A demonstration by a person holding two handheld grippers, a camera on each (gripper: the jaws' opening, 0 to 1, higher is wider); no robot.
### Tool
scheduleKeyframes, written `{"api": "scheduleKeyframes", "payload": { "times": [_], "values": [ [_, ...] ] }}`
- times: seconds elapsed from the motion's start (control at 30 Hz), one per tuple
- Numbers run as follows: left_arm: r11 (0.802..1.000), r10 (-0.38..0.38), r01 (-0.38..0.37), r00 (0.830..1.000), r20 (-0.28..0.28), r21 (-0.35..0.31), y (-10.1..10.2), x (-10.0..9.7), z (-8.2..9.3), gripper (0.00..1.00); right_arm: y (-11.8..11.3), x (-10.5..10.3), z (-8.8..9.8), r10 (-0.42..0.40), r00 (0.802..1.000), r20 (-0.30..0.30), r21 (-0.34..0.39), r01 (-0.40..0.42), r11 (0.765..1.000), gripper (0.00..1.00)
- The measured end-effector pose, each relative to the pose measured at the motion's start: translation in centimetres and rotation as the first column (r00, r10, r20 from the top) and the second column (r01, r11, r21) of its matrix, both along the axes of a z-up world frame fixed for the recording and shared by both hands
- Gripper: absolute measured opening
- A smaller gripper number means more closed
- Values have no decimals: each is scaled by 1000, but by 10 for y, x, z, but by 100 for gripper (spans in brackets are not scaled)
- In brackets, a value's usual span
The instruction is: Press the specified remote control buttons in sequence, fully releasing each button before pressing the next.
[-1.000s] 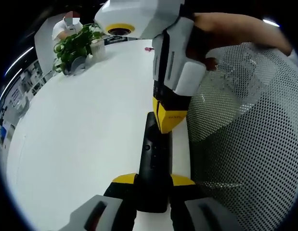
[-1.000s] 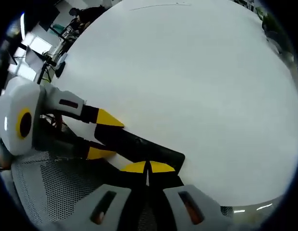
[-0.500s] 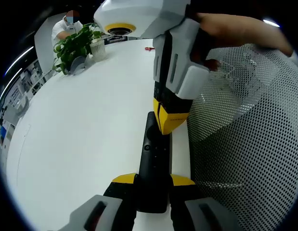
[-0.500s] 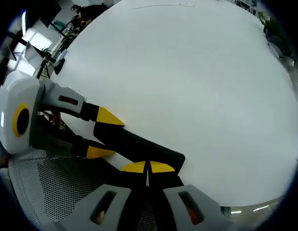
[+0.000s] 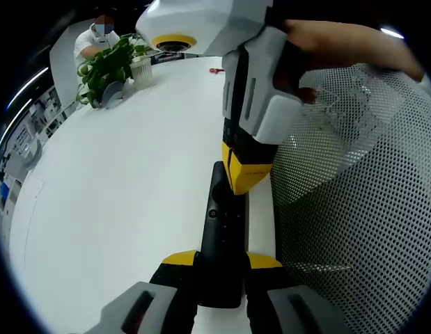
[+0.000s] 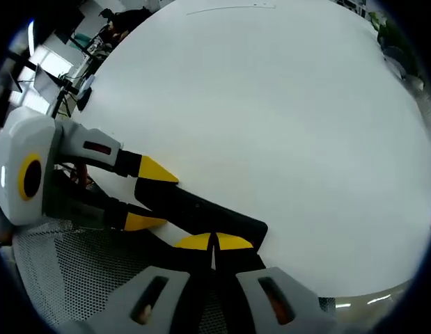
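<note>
At centre bottom of the left gripper view, the left gripper point(image 5: 222, 259) clamps the black remote control point(image 5: 221, 229) on the white table point(image 5: 118, 202); the right gripper point(image 6: 214, 241), jaws together and empty, presses its upper end. Best push squarely, then lift fully clear.

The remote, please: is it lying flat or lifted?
Flat: the remote lies along the white table, its near end clamped in the left hand-held gripper.

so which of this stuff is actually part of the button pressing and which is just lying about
Part of the job:
- remote control, black, lying on the white table
- left gripper, shut on the remote's near end
- right gripper, jaws together, tips down on the remote

Just lying about:
- potted plant at the far end of the table
- mesh chair back beside the table
</note>
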State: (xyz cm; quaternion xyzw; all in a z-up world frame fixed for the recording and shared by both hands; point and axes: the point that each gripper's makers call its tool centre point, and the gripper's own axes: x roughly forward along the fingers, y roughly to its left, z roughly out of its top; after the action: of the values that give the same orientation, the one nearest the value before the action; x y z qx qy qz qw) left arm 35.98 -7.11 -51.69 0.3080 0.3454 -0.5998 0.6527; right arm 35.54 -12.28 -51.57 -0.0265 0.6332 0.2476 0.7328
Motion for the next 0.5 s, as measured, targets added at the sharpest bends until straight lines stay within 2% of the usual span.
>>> {"api": "scheduleKeyframes", "payload": {
  "times": [0.1,0.37,0.43,0.5],
  "values": [
    [1000,-3,3,1000,1,3,0,0,0,25,0,1,0,44,999,23,-24,-43,999,0],
    [1000,1,-1,1000,2,-8,0,0,0,25,-2,-1,2,6,1000,-7,-18,-7,1000,0],
    [1000,2,-2,1000,2,-10,0,0,0,25,-5,9,5,15,998,59,-30,-14,999,0],
    [1000,3,-3,1000,2,-11,0,0,0,25,-4,12,9,13,996,89,-21,-11,1000,0]
  ]
}}
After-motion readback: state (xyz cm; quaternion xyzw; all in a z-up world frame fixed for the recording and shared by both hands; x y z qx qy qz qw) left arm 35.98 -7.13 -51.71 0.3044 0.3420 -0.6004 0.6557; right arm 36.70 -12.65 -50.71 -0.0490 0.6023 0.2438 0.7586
